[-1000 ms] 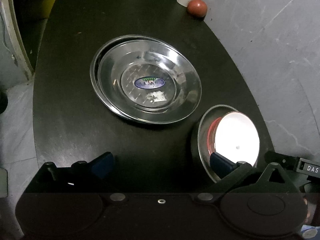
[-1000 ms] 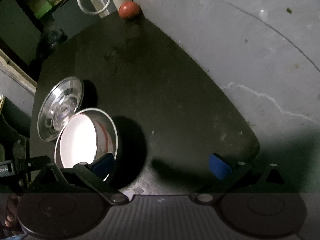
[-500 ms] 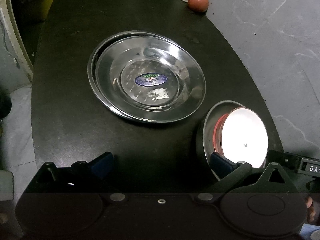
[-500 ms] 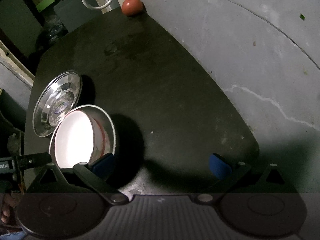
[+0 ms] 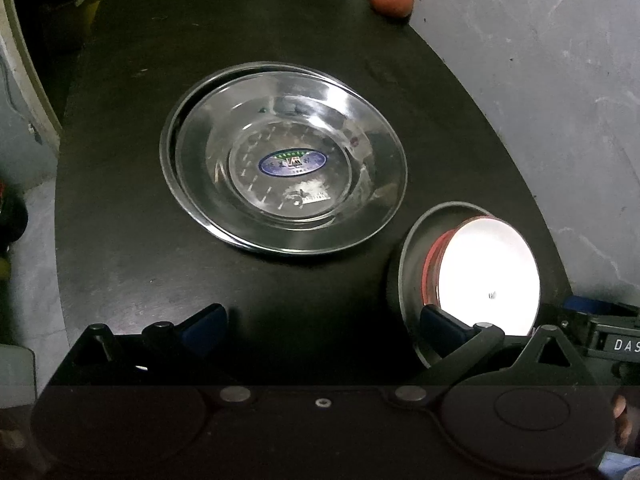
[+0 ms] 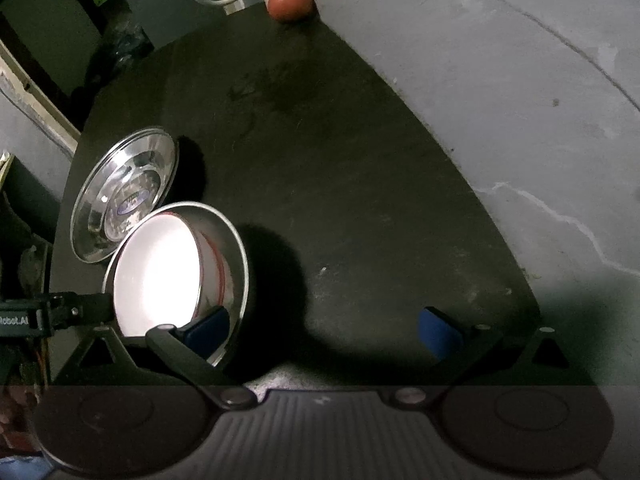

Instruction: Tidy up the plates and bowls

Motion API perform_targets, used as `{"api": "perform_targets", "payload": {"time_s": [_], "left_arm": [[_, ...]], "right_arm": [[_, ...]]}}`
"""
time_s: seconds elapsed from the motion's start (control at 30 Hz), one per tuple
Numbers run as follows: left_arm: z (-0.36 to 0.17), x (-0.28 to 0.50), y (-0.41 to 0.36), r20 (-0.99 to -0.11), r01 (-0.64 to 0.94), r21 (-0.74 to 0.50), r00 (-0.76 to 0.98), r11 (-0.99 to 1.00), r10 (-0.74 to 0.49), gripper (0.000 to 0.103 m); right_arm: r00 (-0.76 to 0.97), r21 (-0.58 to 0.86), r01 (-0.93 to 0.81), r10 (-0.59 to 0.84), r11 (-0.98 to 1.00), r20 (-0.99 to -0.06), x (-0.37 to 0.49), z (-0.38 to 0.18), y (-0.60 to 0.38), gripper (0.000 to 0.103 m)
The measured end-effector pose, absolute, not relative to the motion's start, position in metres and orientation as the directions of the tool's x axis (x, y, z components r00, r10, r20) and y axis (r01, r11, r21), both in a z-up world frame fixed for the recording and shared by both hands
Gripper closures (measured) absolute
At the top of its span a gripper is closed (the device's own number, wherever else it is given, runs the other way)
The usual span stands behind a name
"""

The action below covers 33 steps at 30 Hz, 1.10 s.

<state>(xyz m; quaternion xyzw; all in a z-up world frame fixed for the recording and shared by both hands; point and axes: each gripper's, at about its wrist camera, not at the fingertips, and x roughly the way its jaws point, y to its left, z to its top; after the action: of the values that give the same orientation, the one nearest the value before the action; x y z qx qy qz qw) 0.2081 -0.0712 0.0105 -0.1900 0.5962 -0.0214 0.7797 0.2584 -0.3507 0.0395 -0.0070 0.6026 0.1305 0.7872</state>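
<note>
Both claws, the left claw [image 5: 320, 324] and right claw [image 6: 324, 328], spread wide and empty, have drawn closer over the tabletop [image 5: 132, 248], where stacked steel plates [image 5: 288, 160] sit beside nested bowls [image 5: 472, 272].

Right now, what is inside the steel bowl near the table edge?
Inside the steel bowl sits a white bowl with a red rim. It looks empty, though glare washes it out. Whatever lies beneath it is covered.
</note>
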Motion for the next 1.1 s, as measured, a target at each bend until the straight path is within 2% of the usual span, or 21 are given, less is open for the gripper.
{"api": "perform_targets", "payload": {"time_s": [0.37, 0.97, 1.1], "left_arm": [[0.007, 0.216, -0.081, -0.945, -0.184, -0.262, 0.25, 0.947, -0.213, 0.001], [0.004, 0.214, -0.085, -0.925, -0.164, -0.322, 0.263, 0.932, -0.274, 0.022], [0.005, 0.212, -0.084, -0.919, -0.162, -0.336, 0.27, 0.928, -0.286, 0.027]], "right_arm": [[0.233, 0.151, -0.2, 0.197, 0.968, -0.952, 0.257, 0.036, -0.353, 0.001], [0.235, 0.217, -0.202, 0.262, 0.955, -0.936, 0.252, 0.039, -0.355, 0.02], [0.237, 0.245, -0.218, 0.295, 0.945, -0.925, 0.25, 0.041, -0.355, 0.032]]}}
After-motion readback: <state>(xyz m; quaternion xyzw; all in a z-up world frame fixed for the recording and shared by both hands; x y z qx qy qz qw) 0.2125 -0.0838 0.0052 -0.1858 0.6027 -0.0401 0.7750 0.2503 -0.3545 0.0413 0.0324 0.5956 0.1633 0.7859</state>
